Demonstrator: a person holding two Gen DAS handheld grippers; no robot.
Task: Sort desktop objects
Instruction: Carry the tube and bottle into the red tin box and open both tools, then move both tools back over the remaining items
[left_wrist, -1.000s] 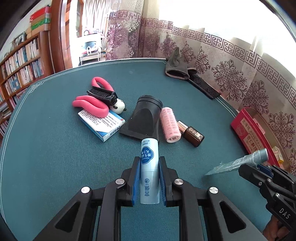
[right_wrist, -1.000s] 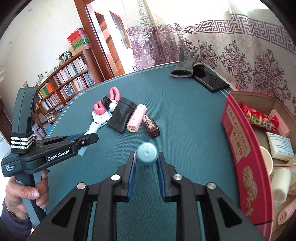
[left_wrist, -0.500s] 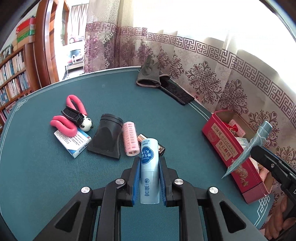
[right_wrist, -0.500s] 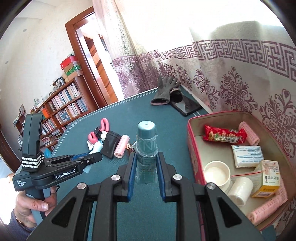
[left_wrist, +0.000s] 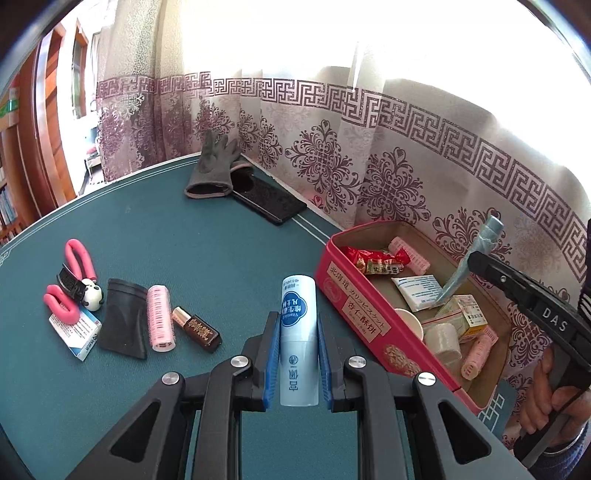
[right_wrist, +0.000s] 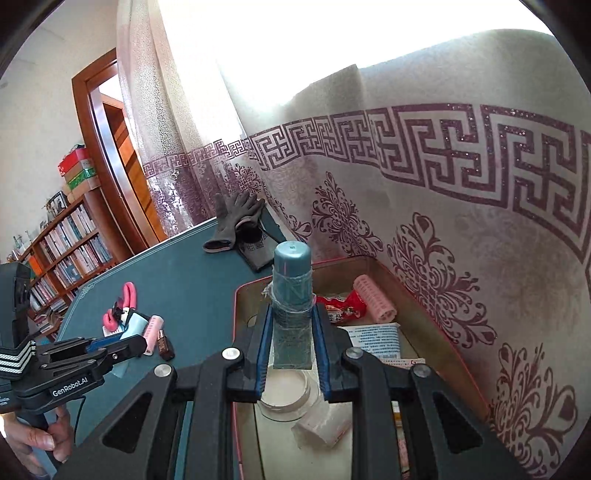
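Observation:
My left gripper (left_wrist: 297, 334) is shut on a pale blue tube (left_wrist: 298, 332) with a dark blue label, held above the green table just left of the red tin box (left_wrist: 354, 314). My right gripper (right_wrist: 291, 332) is shut on a teal capped bottle (right_wrist: 291, 280) wrapped in clear film, hanging over the red tin box (right_wrist: 236, 321); from the left wrist view that bottle (left_wrist: 476, 254) slants above the box's contents. Inside the box lie pink hair rollers (left_wrist: 408, 254), a red snack packet (left_wrist: 373, 260), a white sachet (left_wrist: 417, 291) and small cartons.
On the table's left lie a pink hand grip (left_wrist: 68, 291), a blue-white carton (left_wrist: 79, 334), a black nozzle (left_wrist: 123, 321), a pink roller (left_wrist: 159, 319) and a brown bottle (left_wrist: 197, 328). A grey glove (left_wrist: 214, 166) and a black phone (left_wrist: 271, 203) sit by the curtain.
Both grippers have swung right and risen with their loads. The left now sits beside the red box, and the right has gone from over the table to over the box.

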